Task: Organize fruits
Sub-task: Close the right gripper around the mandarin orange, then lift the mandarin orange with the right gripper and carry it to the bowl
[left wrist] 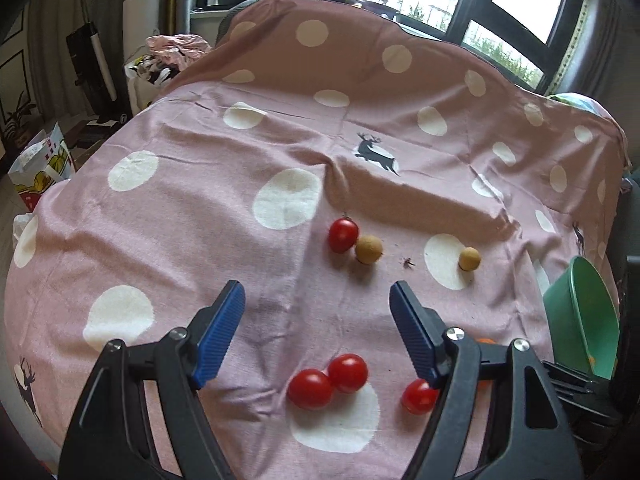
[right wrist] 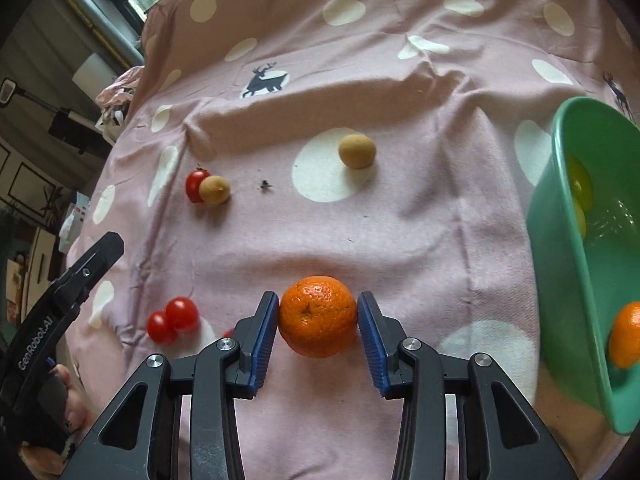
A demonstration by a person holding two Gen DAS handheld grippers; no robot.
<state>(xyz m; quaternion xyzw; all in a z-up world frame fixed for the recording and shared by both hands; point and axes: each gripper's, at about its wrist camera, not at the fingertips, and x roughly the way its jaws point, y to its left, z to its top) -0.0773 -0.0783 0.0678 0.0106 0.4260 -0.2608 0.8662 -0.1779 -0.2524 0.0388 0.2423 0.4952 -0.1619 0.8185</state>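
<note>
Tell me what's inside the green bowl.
Inside the green bowl, the right wrist view shows one orange and something yellow, possibly fruit. The near wall hides the rest.

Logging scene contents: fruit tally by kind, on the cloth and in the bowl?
Cherry tomatoes: 4
Tan round fruits: 2
Oranges: 2, one between the right tongs, one in the green bowl
Yellow fruit in bowl: count unclear
Total: 8 countable
</note>
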